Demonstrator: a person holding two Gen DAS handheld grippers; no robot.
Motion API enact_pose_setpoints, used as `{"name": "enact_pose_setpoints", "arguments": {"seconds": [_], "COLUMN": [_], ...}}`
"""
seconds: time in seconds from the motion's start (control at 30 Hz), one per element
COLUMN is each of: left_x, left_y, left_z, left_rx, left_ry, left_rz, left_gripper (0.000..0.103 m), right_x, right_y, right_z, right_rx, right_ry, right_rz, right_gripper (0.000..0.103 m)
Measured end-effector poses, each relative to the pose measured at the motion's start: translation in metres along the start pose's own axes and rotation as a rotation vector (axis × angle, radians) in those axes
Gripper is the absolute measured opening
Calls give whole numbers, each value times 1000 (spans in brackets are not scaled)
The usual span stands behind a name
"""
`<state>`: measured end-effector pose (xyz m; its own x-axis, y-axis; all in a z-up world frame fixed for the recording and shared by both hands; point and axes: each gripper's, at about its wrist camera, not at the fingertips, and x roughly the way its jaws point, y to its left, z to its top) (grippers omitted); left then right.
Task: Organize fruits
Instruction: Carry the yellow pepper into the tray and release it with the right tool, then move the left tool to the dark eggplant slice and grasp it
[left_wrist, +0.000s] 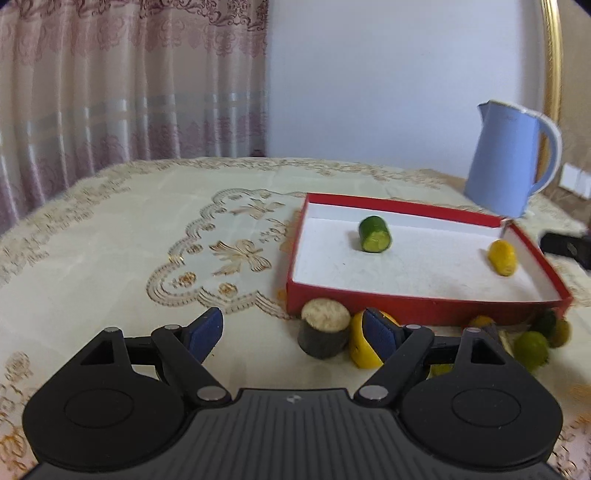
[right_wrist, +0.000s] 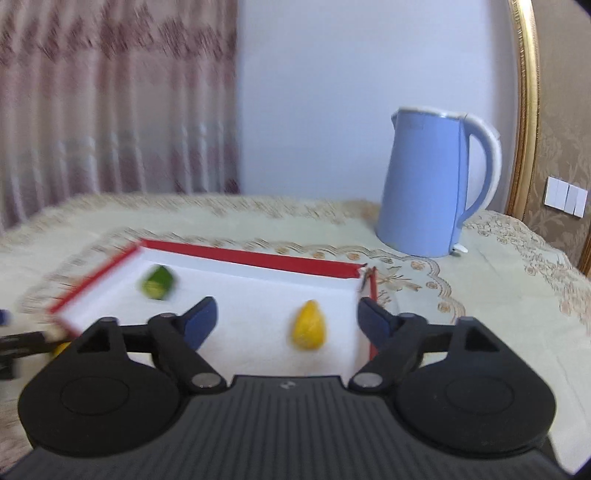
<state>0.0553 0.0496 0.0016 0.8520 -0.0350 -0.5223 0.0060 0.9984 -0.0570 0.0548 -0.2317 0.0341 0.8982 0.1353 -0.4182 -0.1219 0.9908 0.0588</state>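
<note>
A shallow red tray (left_wrist: 406, 308) with a white floor holds a green cucumber piece (left_wrist: 375, 234) and a yellow fruit (left_wrist: 502, 257). In front of the tray's near wall lie a dark cylinder with a pale cut top (left_wrist: 325, 332), a yellow piece (left_wrist: 360, 345) and green fruits (left_wrist: 532, 349). My left gripper (left_wrist: 293, 330) is open, low over the cloth, with the dark cylinder just inside its right finger. My right gripper (right_wrist: 286, 319) is open over the red tray (right_wrist: 251, 254). Between and beyond its fingers the yellow fruit (right_wrist: 308, 330) lies free on the tray floor, with the cucumber piece (right_wrist: 157, 282) further left.
A light blue kettle (right_wrist: 428, 184) stands behind the tray's far right corner (left_wrist: 513, 158). A patterned cream tablecloth (left_wrist: 147, 240) covers the table. A curtain hangs behind on the left, and a gold frame and wall switches are at the right.
</note>
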Motion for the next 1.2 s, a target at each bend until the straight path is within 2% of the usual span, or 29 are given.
{"name": "enact_pose_setpoints", "arguments": {"seconds": [0.1,0.17,0.23,0.33,0.4,0.5,0.6,0.7,0.83,0.9,1.1,1.2], "left_x": [-1,-1,0,3,6,9,12,18,22,27,14,10], "left_y": [1,-5,-13,-18,-17,-13,-6,-2,-12,-17,5,5], "left_z": [-6,-7,-6,-4,-2,0,1,6,9,8,7,11], "left_rx": [10,44,80,80,67,48,14,-13,40,72,-9,5], "left_ry": [2,-8,-18,-37,-36,-38,-31,-18,-12,17,11,10], "left_rz": [-57,-63,-58,-32,-3,60,95,87,88,104,130,113], "left_gripper": [83,83,83,83,83,83,82,81,81,81,82,81], "right_x": [-28,-32,-28,-21,-15,-9,-6,-5,-5,-4,-4,-4], "right_y": [5,5,4,1,-1,-6,-14,-16,-13,-13,-13,-13], "right_z": [-26,-38,-46,-54,-58,-60,-63,-64,-63,-63,-63,-63], "right_rx": [61,97,115,136,151,183,236,252,234,234,236,235], "right_ry": [-20,15,63,95,116,167,181,185,189,190,190,190], "right_rz": [-22,-51,-74,-97,-75,-59,-37,-30,-25,-22,-22,-22], "right_gripper": [101,103,103,103,103,103,103,103,103,103,103,103]}}
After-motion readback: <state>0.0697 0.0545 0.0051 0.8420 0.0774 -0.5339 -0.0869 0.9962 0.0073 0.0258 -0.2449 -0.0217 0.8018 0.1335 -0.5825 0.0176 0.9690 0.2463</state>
